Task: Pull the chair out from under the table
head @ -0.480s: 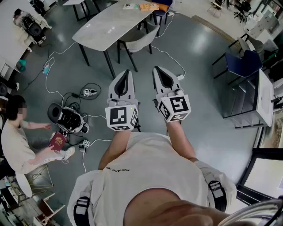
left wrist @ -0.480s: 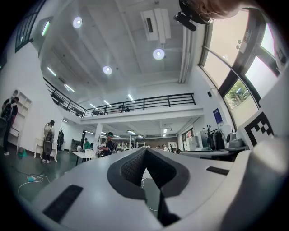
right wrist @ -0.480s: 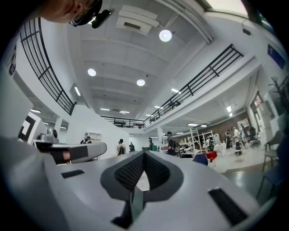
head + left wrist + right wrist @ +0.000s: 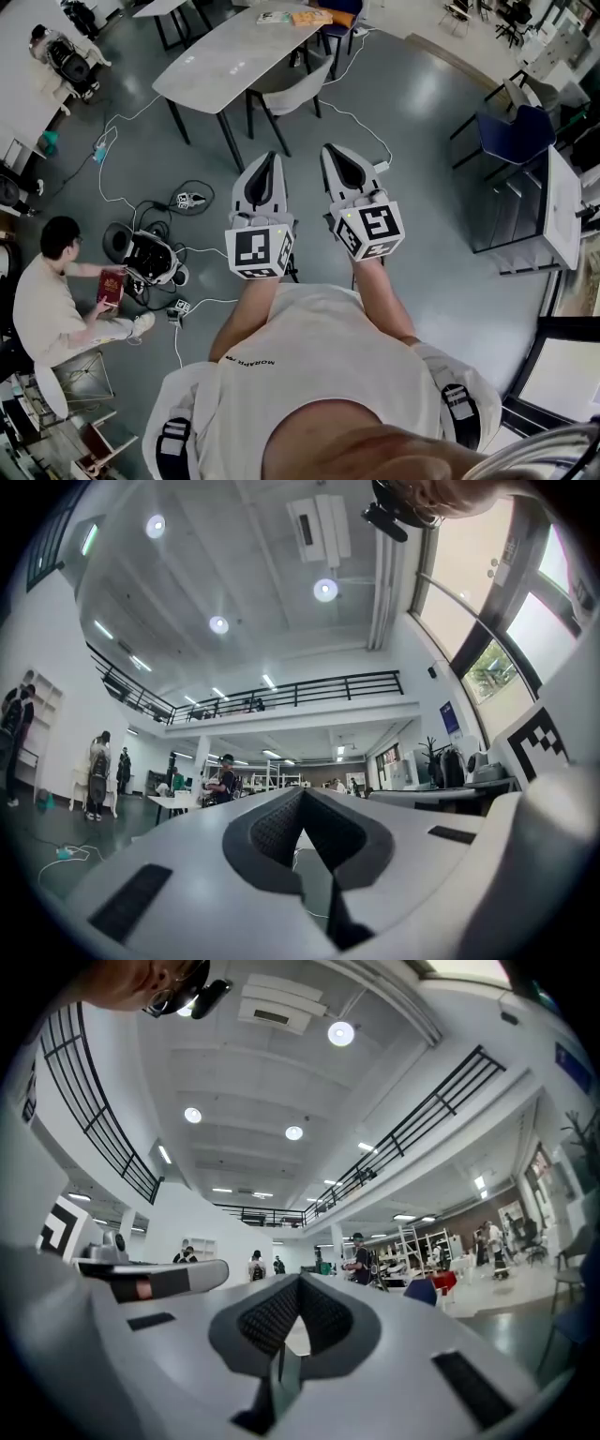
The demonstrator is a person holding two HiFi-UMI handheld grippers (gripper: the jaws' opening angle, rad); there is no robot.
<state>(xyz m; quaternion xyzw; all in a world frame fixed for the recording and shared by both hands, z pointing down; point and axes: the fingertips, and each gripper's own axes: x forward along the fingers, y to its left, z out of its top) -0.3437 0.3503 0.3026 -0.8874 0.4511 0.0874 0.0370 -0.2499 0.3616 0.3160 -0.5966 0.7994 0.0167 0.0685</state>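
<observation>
Short of the table [image 4: 220, 58], left gripper [image 4: 270, 159] and right gripper [image 4: 331, 153] hovered well apart from the grey chair [image 4: 292, 87].
Both sets of jaws were clenched and empty; one would need opening before meeting the backrest.

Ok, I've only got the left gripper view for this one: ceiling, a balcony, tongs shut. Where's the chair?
Observer: The head view shows the chair tucked under the grey table, ahead of the person.
Operator: Is either gripper on it?
Observer: No. The left gripper and right gripper are side by side, clearly short of it.
Operator: Are the right tongs holding anything?
Observer: No. In the right gripper view they are shut with nothing between them.
</observation>
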